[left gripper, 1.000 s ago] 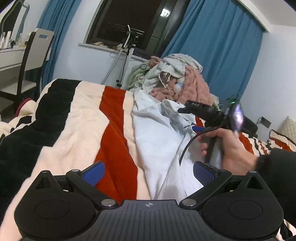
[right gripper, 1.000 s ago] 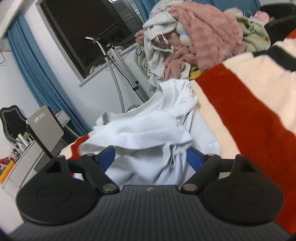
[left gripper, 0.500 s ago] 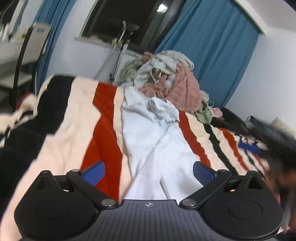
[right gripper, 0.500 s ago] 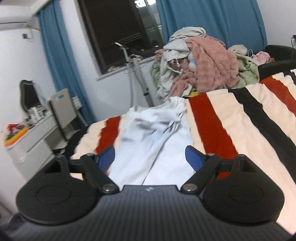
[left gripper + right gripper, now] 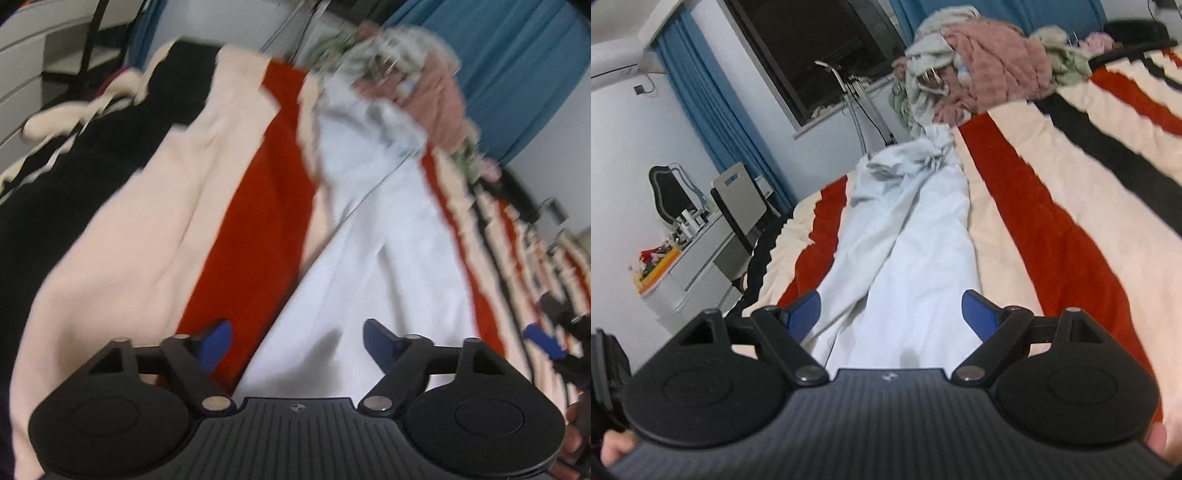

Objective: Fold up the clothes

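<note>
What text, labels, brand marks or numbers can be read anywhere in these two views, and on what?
None is readable.
Left tool: small round emblem on its body, too small to read.
Right tool: same emblem, too small to read.
White garment and striped blanket: no print visible.

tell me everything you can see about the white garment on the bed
The white garment is thin, smooth cloth, pale white with a bluish cast. It lies stretched lengthwise on the striped blanket, crossing red and cream bands. A long crease runs down its middle, and its far end is bunched and wrinkled near the pile of clothes. Its near end runs between the open fingers of the right gripper and the left gripper; neither is closed on it.
</note>
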Available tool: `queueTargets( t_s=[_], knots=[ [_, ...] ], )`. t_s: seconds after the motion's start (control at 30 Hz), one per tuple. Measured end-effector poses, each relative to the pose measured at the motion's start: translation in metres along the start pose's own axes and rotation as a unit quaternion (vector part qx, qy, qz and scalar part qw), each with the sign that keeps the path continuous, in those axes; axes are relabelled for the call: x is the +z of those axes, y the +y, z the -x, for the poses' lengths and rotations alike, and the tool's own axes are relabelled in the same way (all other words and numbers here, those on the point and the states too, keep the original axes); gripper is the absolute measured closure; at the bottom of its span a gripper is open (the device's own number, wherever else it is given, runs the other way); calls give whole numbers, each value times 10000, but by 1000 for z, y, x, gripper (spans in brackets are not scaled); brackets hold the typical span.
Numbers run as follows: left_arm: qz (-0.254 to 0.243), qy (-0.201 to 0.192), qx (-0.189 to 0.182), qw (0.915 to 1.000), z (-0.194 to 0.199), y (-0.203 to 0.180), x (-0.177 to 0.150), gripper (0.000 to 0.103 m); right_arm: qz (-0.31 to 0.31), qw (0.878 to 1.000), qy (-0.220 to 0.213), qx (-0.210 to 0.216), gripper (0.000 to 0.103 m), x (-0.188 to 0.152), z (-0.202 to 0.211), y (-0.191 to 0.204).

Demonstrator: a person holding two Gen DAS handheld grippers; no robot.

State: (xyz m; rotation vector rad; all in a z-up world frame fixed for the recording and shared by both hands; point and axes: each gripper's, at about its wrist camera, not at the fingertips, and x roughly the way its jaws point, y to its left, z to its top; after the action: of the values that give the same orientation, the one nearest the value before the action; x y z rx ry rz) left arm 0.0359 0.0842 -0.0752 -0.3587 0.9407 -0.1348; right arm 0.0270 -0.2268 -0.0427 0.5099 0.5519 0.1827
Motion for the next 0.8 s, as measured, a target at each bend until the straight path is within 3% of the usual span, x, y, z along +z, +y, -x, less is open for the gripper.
queueTargets(
  t_s=[0.03, 0.1, 0.27, 0.4, 0.47, 0.57, 0.7, 0.8],
  knots=[
    [-81, 33, 162, 9998, 0, -2, -2, 38, -90, 10000, 37, 11, 18, -1, 0, -2],
    [-307, -24, 333, 9990, 4, -7, -6, 39, -266, 9996, 69, 20, 18, -1, 2, -8],
    [-942, -276, 67, 9951, 21, -32, -16, 39, -594, 9982, 25, 29, 18, -1, 6, -20],
    [-1601, -78, 127, 9870, 13, -54, -28, 40, -849, 9963, 88, 82, 18, -1, 4, -26],
    [-1763, 127, 244, 9839, 3, -60, -32, 50, -876, 9961, 112, 84, 18, -1, 3, -27],
    [-1692, 250, 451, 9842, -8, -58, -32, 52, -807, 9966, 136, 86, 18, -2, 3, -26],
    [-1239, 199, 351, 9915, -8, -41, -25, 57, -786, 9967, 172, 85, 18, -3, 2, -25],
    [-1062, 230, 371, 9934, -13, -32, -20, 70, -790, 9966, 199, 93, 18, -3, 1, -26]
  ],
)
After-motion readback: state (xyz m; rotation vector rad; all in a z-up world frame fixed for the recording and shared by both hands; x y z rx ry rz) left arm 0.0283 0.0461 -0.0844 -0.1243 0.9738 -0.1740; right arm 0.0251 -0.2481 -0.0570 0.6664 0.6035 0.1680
